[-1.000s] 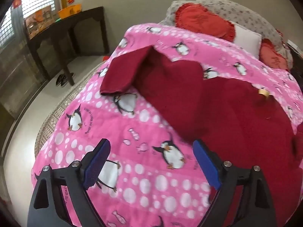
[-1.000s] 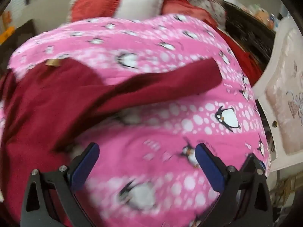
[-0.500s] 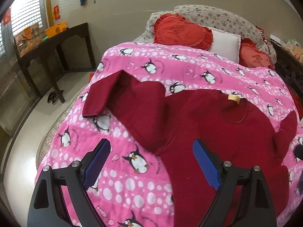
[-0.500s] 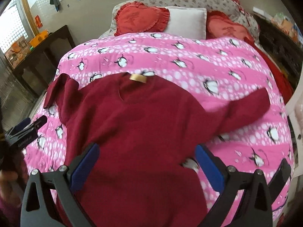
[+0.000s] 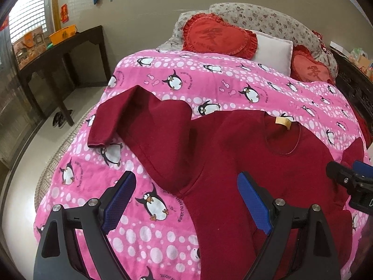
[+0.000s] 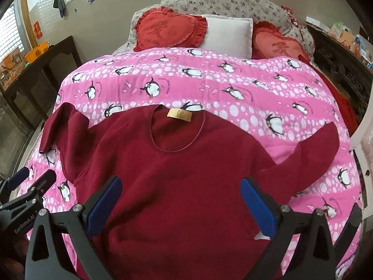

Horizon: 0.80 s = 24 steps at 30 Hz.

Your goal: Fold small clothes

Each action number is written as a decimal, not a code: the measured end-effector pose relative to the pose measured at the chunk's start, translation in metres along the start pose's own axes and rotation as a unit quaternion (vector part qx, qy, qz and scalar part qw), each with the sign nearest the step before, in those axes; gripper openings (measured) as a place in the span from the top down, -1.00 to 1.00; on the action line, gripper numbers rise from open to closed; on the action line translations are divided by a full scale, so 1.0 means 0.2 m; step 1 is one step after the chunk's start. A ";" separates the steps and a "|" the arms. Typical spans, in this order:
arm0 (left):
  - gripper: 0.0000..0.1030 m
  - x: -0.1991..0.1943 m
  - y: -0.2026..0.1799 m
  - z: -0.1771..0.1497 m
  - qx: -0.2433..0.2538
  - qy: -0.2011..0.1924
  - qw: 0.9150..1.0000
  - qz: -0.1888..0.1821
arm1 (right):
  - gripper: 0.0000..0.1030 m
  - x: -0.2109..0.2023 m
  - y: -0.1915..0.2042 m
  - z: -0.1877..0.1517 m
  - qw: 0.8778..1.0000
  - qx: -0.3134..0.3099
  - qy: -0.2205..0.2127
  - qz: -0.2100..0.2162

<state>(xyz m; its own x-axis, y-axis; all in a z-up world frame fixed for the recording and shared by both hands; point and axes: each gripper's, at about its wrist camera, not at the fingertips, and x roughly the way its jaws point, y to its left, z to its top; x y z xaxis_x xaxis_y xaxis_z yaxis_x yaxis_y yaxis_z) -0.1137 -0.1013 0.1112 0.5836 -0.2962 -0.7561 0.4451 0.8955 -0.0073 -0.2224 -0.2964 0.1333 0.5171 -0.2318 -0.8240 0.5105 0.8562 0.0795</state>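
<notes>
- The dark red long-sleeved knit sweater (image 6: 181,177) lies flat, front up, on the pink penguin-print quilt (image 6: 233,88), neckline toward 12 o'clock.
- A tan neck label (image 6: 179,114) shows no legible text.
- Quilt lettering is too small to read with certainty.
- The left gripper (image 5: 186,200) has its jaws apart and empty; its body reads "GenRobot.AI".
- The right gripper (image 6: 180,204) has its jaws apart and empty, above the sweater.

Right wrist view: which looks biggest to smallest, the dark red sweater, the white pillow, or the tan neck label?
1. Dark red sweater, though it lies nearest the camera, which inflates it.
2. White pillow, farther back, so it looks smaller than it is.
3. Tan neck label, clearly smallest.
</notes>
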 end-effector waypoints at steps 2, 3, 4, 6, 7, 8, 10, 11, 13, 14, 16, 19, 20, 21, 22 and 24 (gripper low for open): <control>-0.41 0.02 -0.01 0.00 0.000 0.003 1.000 -0.001 | -0.99 0.03 0.01 0.00 1.000 0.000 0.004 -0.002; -0.41 0.03 -0.01 0.00 0.001 0.005 1.000 -0.001 | -0.99 0.04 0.02 0.00 1.000 -0.002 0.006 -0.004; -0.41 0.04 -0.02 0.00 0.001 0.007 1.000 0.000 | -0.99 0.06 0.03 0.00 1.000 -0.003 0.008 -0.004; -0.41 0.06 -0.02 0.00 0.001 0.010 1.000 0.000 | -0.99 0.08 0.03 0.00 1.000 -0.003 0.012 -0.004; -0.41 0.06 -0.01 0.00 0.000 0.010 1.000 0.000 | -0.99 0.09 0.03 0.00 1.000 -0.002 0.014 -0.002; -0.41 0.07 -0.01 0.00 -0.002 0.011 1.000 0.000 | -0.99 0.11 0.03 0.00 1.000 0.000 0.016 -0.001; -0.41 0.08 -0.01 0.00 -0.004 0.013 1.000 0.000 | -0.99 0.13 0.03 0.00 1.000 0.001 0.017 -0.001; -0.41 0.09 0.00 0.00 -0.004 0.014 1.000 0.001 | -0.99 0.14 0.03 0.00 1.000 0.001 0.018 -0.001; -0.41 0.10 0.00 0.00 -0.005 0.015 1.000 0.005 | -0.99 0.15 0.04 0.00 1.000 -0.004 0.019 -0.003; -0.41 0.11 0.00 0.00 -0.005 0.016 1.000 0.006 | -0.99 0.16 0.04 0.00 1.000 -0.006 0.020 -0.006; -0.41 0.12 0.01 0.00 -0.007 0.018 1.000 0.007 | -0.99 0.17 0.05 0.00 1.000 -0.010 0.020 -0.008; -0.41 0.14 0.02 0.00 -0.011 0.022 1.000 0.008 | -0.99 0.20 0.06 -0.01 1.000 -0.012 0.026 -0.007; -0.41 0.14 0.02 0.00 -0.012 0.023 1.000 0.008 | -0.99 0.21 0.06 -0.01 0.999 -0.012 0.029 -0.006; -0.41 0.15 0.03 -0.01 -0.013 0.024 1.000 0.009 | -0.99 0.21 0.07 -0.01 0.999 -0.012 0.029 -0.006; -0.41 0.15 0.03 -0.01 -0.013 0.025 1.000 0.010 | -0.99 0.22 0.07 -0.02 0.999 -0.012 0.030 -0.006; -0.41 0.16 0.03 -0.01 -0.011 0.025 1.000 0.014 | -0.99 0.23 0.08 -0.02 0.999 -0.014 0.032 -0.007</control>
<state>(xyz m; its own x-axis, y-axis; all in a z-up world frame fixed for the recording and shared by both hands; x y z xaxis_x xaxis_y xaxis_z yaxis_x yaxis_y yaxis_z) -0.0931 -0.1049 0.0854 0.5608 -0.2552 -0.7877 0.4138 0.9104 -0.0003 -0.1935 -0.2926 0.0947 0.4646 -0.2135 -0.8594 0.4964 0.8665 0.0531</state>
